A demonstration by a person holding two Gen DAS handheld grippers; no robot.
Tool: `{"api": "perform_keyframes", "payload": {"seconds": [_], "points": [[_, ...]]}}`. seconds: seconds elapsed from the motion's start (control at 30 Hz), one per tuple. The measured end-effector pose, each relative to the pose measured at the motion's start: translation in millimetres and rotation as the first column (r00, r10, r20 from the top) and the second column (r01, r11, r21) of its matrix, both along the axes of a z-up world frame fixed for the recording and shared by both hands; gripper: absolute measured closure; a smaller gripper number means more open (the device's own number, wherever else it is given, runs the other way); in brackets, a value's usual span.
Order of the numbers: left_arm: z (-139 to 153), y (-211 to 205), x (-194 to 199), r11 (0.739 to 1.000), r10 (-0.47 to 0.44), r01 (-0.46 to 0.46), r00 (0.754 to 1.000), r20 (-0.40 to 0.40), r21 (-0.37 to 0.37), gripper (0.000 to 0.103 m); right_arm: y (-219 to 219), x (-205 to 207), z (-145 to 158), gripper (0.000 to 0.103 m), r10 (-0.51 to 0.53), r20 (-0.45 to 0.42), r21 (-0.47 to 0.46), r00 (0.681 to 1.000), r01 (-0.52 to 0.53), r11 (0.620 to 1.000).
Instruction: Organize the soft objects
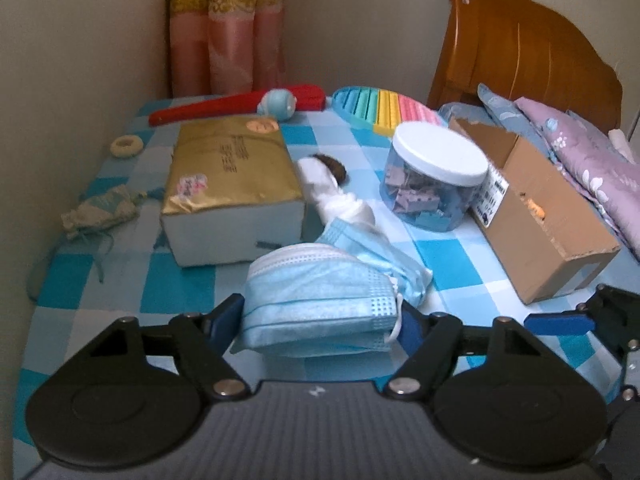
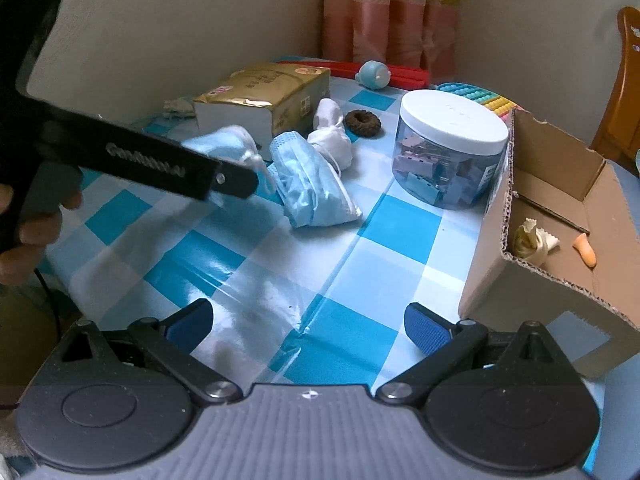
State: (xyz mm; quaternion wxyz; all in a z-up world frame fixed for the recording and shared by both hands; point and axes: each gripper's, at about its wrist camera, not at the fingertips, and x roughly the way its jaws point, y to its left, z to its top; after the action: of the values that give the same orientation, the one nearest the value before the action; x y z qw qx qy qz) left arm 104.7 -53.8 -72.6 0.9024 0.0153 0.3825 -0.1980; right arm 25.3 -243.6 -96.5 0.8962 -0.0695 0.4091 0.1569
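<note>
A pale blue face mask (image 1: 316,292) lies arched on the blue checked tablecloth (image 1: 448,256), squeezed between the blue pads of my left gripper (image 1: 320,320), which is shut on it. A second blue mask (image 1: 384,256) lies crumpled just behind it. From the right wrist view, the left gripper's black finger (image 2: 180,168) reaches in from the left to the held mask (image 2: 232,140), beside the other mask (image 2: 316,188). My right gripper (image 2: 308,324) hangs open over bare cloth with nothing between its pads. A white bundled cloth (image 2: 332,140) and a brown scrunchie (image 2: 362,120) lie beyond the masks.
An open cardboard box (image 2: 560,280) at the right holds a cream cloth (image 2: 536,240) and a small orange piece (image 2: 586,254). A lidded jar (image 1: 436,176), a gold tissue pack (image 1: 232,184), a cream scrunchie (image 1: 127,145) and a drawstring pouch (image 1: 100,212) sit around. Walls close the left and back.
</note>
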Motion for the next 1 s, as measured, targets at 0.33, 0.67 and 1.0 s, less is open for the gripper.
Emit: {"api": "perform_keyframes", "payload": {"seconds": [0.33, 0.67, 1.0], "points": [[15.1, 27.0, -7.1, 0.997, 0.079, -0.08, 0.996, 0.041, 0.014, 0.026, 6.9, 5.2, -1.6, 0.0, 0.027, -0.001, 0.006, 1.0, -0.027, 1.0], [17.5, 55.8, -6.6, 0.992, 0.123, -0.123, 0.992, 0.008, -0.041, 0.026, 31.5, 12.6, -2.6, 0.0, 0.086, 0.017, -0.009, 0.996, -0.086, 0.996], [21.0, 44.5, -2.8, 0.995, 0.097, -0.096, 0.995, 0.016, -0.038, 0.026, 27.1, 14.7, -3.9, 0.0, 0.076, 0.018, 0.001, 0.997, -0.076, 0.997]]}}
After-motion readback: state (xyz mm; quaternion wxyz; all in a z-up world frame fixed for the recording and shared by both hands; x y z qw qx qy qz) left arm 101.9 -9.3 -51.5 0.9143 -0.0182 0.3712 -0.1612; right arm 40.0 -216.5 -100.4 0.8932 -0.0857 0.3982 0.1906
